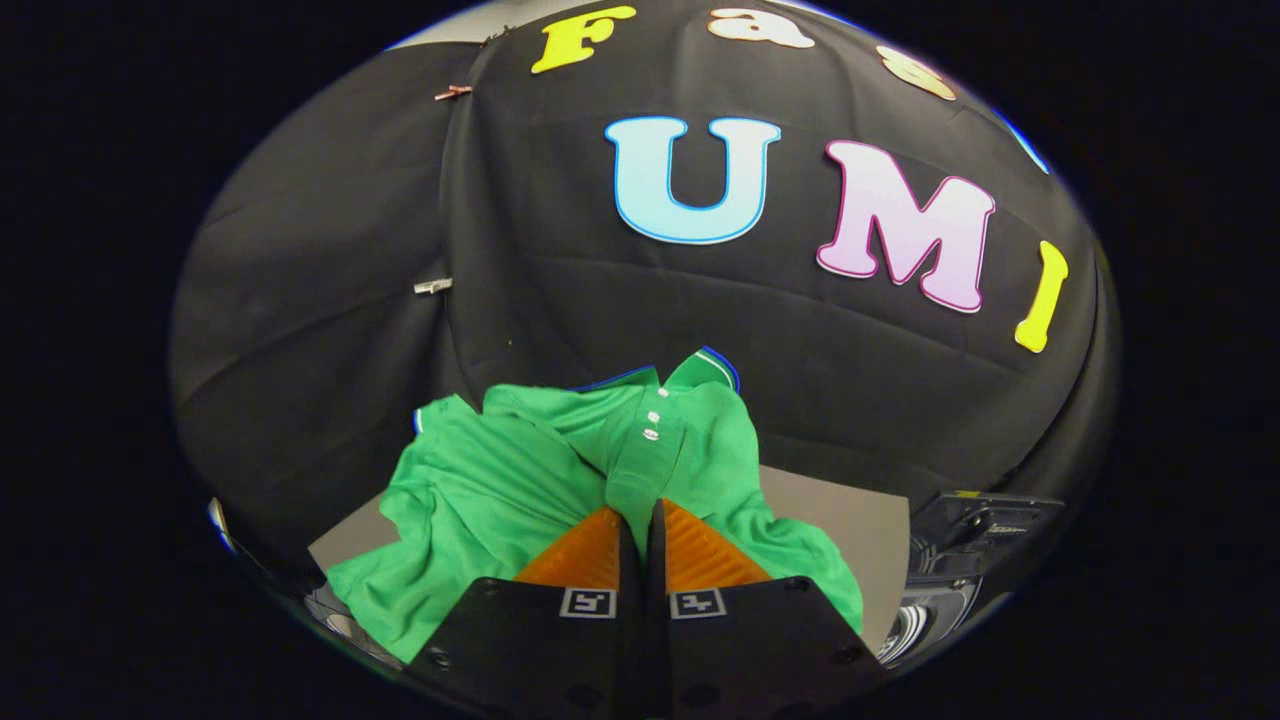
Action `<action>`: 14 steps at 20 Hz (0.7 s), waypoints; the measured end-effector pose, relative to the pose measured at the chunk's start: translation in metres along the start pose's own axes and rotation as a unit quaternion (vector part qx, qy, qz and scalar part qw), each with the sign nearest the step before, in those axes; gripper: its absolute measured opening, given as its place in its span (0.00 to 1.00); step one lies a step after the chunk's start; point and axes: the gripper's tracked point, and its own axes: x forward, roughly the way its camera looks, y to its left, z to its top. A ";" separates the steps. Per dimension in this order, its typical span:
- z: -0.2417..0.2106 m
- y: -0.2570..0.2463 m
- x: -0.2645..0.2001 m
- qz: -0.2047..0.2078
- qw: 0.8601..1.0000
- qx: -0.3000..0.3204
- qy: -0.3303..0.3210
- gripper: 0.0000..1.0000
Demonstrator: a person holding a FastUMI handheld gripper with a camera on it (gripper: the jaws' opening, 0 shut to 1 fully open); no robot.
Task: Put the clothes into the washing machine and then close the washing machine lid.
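A green polo shirt (520, 480) with white buttons and a blue-edged collar hangs bunched in front of me. My gripper (638, 515) is shut on the shirt: both fingers pinch a fold of its front just below the button placket. The cloth drapes to both sides of the fingers and hides what lies right under them. To the lower right of the fingers I see a dark control panel and part of the round rim of the washing machine (960, 560).
A grey flat surface (860, 530) shows behind the shirt on both sides. The black cloth wall (330, 330) stands close behind it, with two small clips on its seam.
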 end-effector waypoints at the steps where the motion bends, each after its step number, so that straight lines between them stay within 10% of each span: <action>1: 0.004 -0.001 -0.009 0.003 1.000 -0.003 -0.006 0.05; 14: 0.025 -0.119 -0.139 0.041 0.995 0.022 -0.088 0.05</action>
